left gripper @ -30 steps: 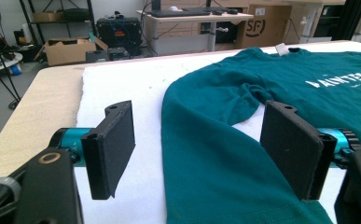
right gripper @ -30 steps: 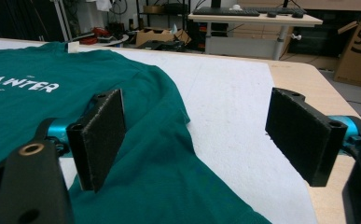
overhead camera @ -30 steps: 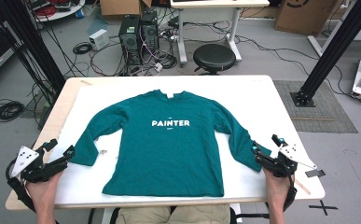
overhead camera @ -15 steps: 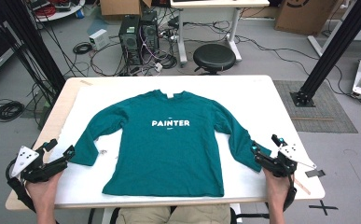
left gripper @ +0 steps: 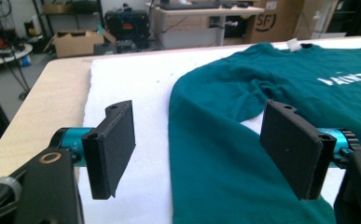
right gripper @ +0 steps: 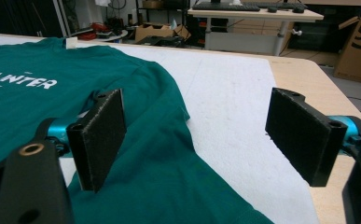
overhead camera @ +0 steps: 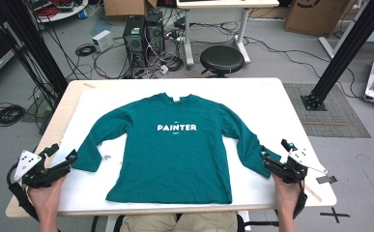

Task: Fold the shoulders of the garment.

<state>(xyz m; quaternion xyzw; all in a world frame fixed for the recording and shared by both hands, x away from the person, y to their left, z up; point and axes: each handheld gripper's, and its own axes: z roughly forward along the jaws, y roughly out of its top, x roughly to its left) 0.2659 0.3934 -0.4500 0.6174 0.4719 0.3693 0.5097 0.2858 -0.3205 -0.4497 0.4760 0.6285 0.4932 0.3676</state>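
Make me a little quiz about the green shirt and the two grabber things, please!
1. True or false: the green shirt lies spread flat on the table with both sleeves out.
2. What word is printed on its chest? A) PAINTER B) DANCER C) RUNNER
3. Fill in: the left gripper and the right gripper both have their jaws ____, each at a sleeve end.

Key: 1 true. 2 A. 3 open.
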